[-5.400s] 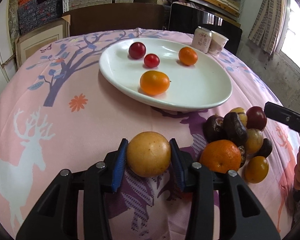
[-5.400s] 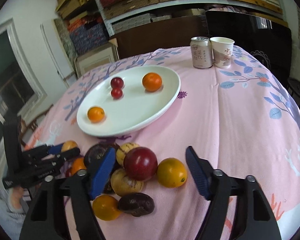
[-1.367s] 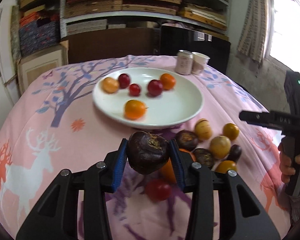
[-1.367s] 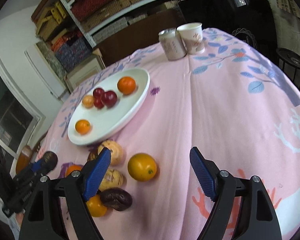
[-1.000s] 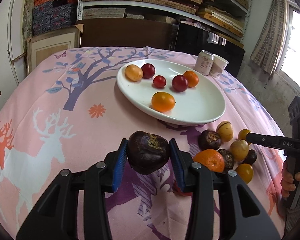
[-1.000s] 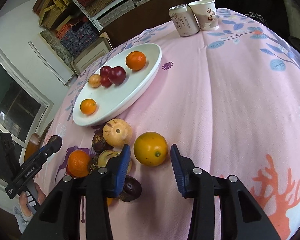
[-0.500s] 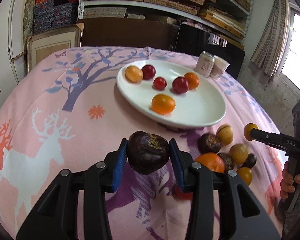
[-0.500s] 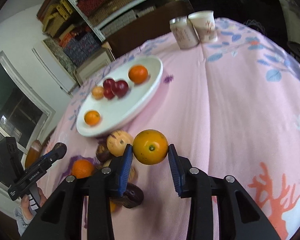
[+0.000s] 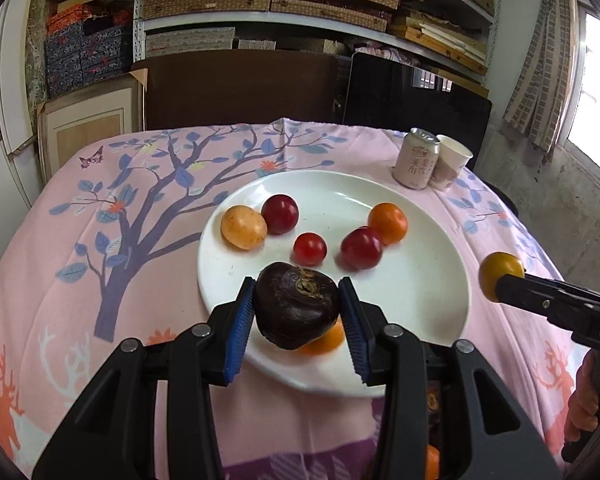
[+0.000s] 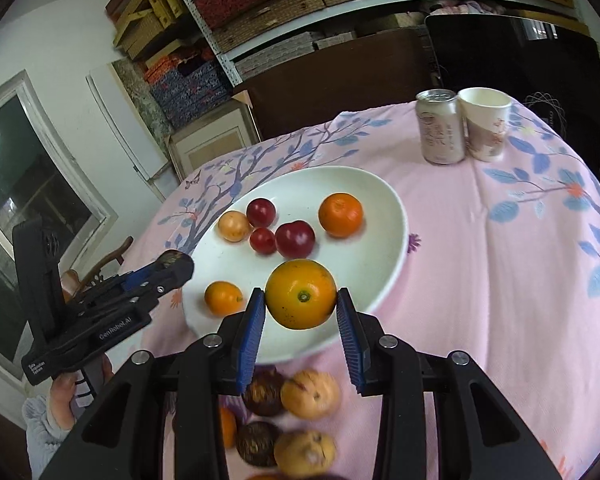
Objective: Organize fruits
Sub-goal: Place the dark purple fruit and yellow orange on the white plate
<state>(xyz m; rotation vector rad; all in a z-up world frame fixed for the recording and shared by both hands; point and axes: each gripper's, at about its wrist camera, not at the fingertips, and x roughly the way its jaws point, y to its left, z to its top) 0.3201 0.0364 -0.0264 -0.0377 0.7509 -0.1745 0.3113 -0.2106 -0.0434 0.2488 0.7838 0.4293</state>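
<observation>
Pink tablecloth (image 10: 500,280), one plate (image 10: 388,200), six fruits (image 10: 296,238)

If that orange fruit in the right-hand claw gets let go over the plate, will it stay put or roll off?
The orange fruit looks round and smooth, so it would probably roll a little. The white plate curves up at its rim, which should likely stop it. It might nudge the dark red plum nearby.

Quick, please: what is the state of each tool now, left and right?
Left tool: closed on the dark purple-brown round fruit, held over the white plate.
Right tool: closed on the round yellow-orange citrus fruit.
</observation>
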